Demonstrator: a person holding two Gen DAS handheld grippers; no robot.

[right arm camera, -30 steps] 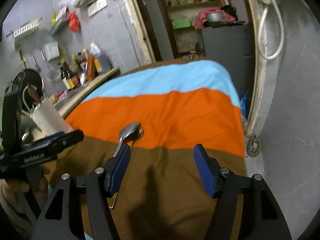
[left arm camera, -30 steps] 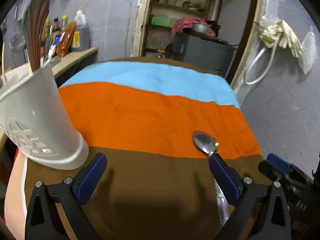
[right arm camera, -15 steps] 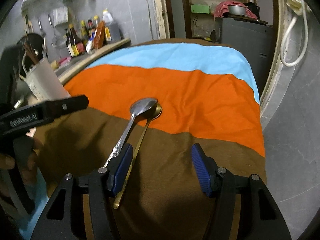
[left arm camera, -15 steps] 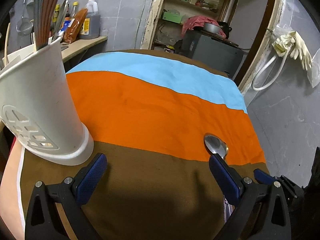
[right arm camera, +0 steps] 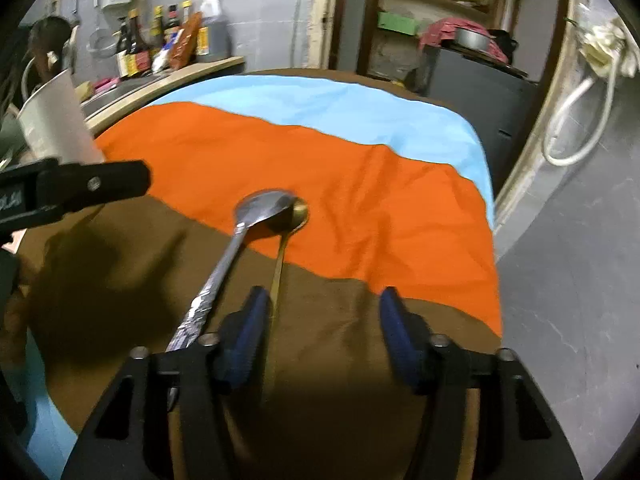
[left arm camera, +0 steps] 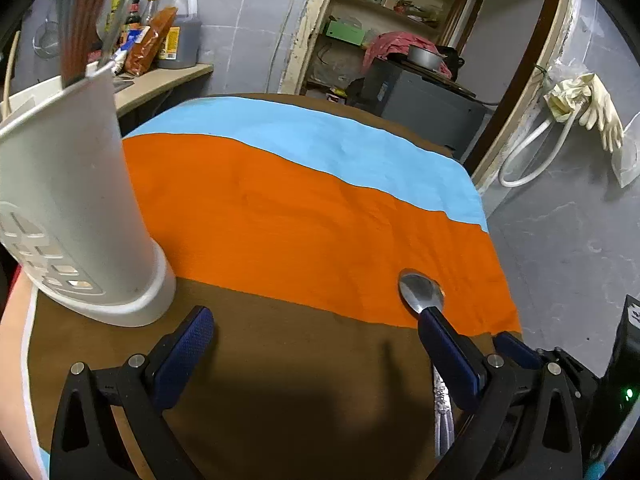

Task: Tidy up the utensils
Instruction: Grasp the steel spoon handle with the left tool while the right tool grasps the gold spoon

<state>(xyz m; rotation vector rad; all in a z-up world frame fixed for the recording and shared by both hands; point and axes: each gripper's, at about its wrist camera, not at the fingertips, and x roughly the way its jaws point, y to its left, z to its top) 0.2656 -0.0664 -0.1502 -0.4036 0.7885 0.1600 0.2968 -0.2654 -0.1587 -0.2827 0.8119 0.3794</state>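
No text can be read with certainty. Pale lettering is printed on the black body of the left gripper [right arm camera: 72, 188], seen to the left of the right gripper's fingers, but it is cut off and blurred. Labels are carried by the bottles [right arm camera: 168, 36] far beyond, too small to be made out.

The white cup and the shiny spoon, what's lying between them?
Nothing: only bare striped cloth between the cup and spoon, seen in the left wrist view.
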